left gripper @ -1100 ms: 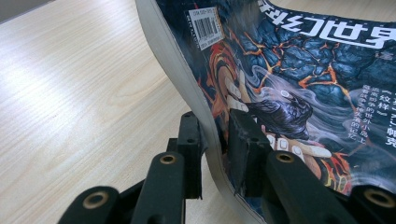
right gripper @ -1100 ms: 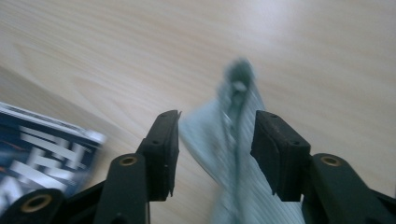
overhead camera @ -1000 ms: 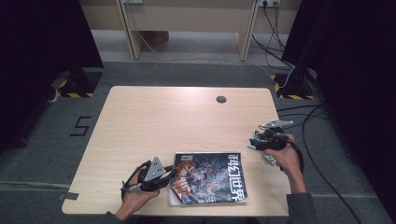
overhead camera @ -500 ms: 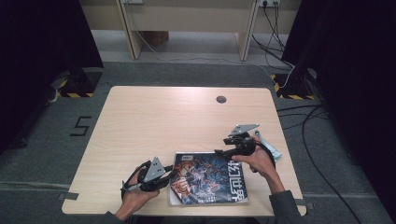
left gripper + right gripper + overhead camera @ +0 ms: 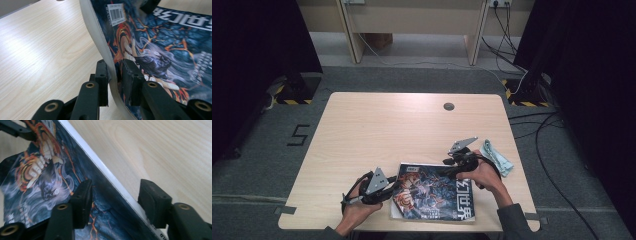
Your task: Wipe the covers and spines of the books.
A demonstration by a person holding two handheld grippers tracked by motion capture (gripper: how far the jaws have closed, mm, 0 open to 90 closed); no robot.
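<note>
The left gripper (image 5: 113,75) is clenched on the magazine (image 5: 434,192), its two black pads pinching the left edge of the cover, which curls up off the wood between them. The right gripper (image 5: 115,195) is released: its jaws have just been closing and stand apart astride the magazine's far edge, one pad over the cover, the other over bare wood, neither pressing.

The magazine lies at the near edge of the table (image 5: 387,130), right of the middle, between the person's two hands. Its glossy cover is dark blue with orange flame-like streaks, a drawn figure with pale hair and a clenched fist, and large white characters along its right side.

The left gripper view adds a white barcode label (image 5: 115,13) at the cover's far left corner and the pale thickness of the lifted pages. The right gripper view gives the thin white page edge running diagonally. The high view adds a crumpled pale green cloth (image 5: 496,156) just right of the right hand (image 5: 486,172), and a small round grommet (image 5: 449,106) near the table's far edge
</note>
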